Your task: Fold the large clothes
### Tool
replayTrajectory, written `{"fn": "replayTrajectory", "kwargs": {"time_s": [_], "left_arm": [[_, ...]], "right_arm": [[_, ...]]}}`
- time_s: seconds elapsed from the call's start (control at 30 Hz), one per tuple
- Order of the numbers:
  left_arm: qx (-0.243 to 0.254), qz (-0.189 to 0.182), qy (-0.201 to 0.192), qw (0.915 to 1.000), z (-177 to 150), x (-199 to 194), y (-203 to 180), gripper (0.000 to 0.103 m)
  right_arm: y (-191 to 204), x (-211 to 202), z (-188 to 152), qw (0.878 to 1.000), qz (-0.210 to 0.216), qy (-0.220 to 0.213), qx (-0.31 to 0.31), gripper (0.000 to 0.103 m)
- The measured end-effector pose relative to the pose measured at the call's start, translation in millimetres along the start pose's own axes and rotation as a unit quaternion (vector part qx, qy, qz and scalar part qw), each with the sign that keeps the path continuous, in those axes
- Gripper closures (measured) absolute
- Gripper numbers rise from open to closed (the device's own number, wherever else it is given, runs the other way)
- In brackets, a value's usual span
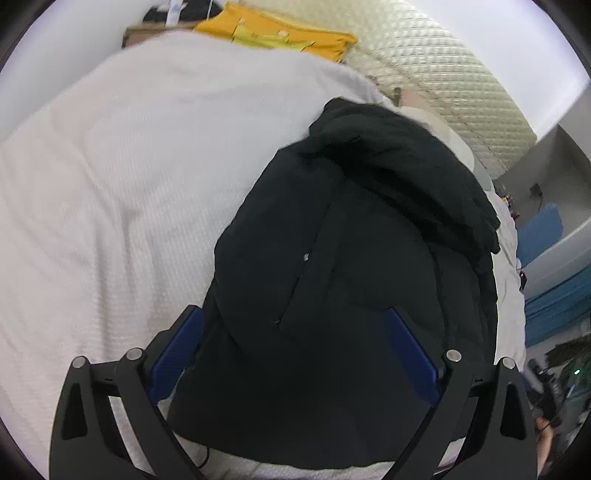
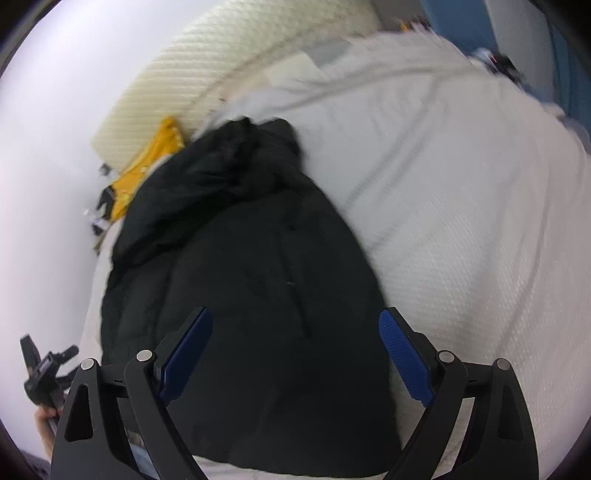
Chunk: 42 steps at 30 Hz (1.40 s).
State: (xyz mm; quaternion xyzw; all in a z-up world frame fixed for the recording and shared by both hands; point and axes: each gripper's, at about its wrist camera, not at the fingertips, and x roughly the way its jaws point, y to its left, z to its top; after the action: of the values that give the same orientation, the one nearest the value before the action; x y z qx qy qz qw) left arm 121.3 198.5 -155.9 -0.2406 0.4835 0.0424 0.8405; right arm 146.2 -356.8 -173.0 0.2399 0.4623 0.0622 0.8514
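A black jacket (image 1: 351, 258) lies on the white-quilted bed (image 1: 110, 184) — cream headboard (image 1: 443, 74) behind; left gripper (image 1: 295, 332) and right gripper (image 2: 295, 332) gape wide, empty.

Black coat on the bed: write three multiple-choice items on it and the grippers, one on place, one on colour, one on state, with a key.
1. Where does the black coat lie?
A. on the white bedspread
B. on a wooden floor
C. on a hanger

2. What colour is the garment near the quilted headboard?
A. red
B. yellow
C. green

3. How does the right gripper stand?
A. shut on the coat
B. shut on nothing
C. open, its blue pads wide apart over the coat

Key: 1 A, the coat is spread on the white cover in both wrist views. 2 B, a yellow cloth lies at the bed's far end by the headboard. 3 C, the pads stand apart and pinch no cloth; the left gripper looks the same.
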Motion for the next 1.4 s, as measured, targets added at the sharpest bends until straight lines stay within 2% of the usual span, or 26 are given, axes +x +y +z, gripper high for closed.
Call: {"fn": "replayTrajectory", "kwargs": {"time_s": [0.23, 0.37, 0.43, 0.53, 0.63, 0.73, 0.93, 1.03, 1.23, 1.4], "left_arm": [[-0.055, -0.008, 0.051, 0.9971, -0.2, 34.9, 27.8, 0.005], [-0.073, -0.003, 0.068, 0.995, -7.5, 46.0, 39.0, 0.005], [-0.082, -0.008, 0.075, 0.9937, -7.9, 49.7, 42.6, 0.005], [-0.085, -0.011, 0.079, 0.9932, -9.5, 52.5, 44.4, 0.005], [-0.086, -0.007, 0.082, 0.9929, -9.7, 58.6, 47.3, 0.005], [-0.091, 0.004, 0.092, 0.9916, -11.0, 68.0, 51.6, 0.005], [-0.092, 0.014, 0.094, 0.9912, -12.8, 77.0, 44.6, 0.004], [-0.094, 0.012, 0.097, 0.9908, -12.9, 79.7, 42.6, 0.004], [-0.085, -0.022, 0.097, 0.9915, -13.6, 81.5, 31.5, 0.004], [-0.083, -0.091, 0.101, 0.9872, -17.4, 86.8, 14.6, 0.004]], "right_arm": [[-34.6, 34.2, -5.4, 0.995, 0.016, 0.054, 0.079, 0.012], [-47.2, 50.7, -10.0, 0.991, 0.001, 0.082, 0.105, 0.012], [-54.8, 57.6, -13.1, 0.987, 0.006, 0.093, 0.127, 0.012], [-69.5, 66.7, -20.2, 0.977, 0.044, 0.118, 0.174, 0.012], [-76.2, 72.5, -25.0, 0.97, 0.06, 0.132, 0.194, 0.011], [-73.2, 74.1, -24.1, 0.968, 0.073, 0.138, 0.199, 0.007], [-57.2, 81.6, -26.9, 0.961, 0.12, 0.162, 0.187, 0.006], [-51.3, 81.8, -25.8, 0.953, 0.17, 0.163, 0.192, 0.006], [-32.0, 77.0, -22.7, 0.948, 0.224, 0.162, 0.161, 0.006], [-37.1, 82.5, -24.8, 0.945, 0.218, 0.171, 0.173, 0.006]]}}
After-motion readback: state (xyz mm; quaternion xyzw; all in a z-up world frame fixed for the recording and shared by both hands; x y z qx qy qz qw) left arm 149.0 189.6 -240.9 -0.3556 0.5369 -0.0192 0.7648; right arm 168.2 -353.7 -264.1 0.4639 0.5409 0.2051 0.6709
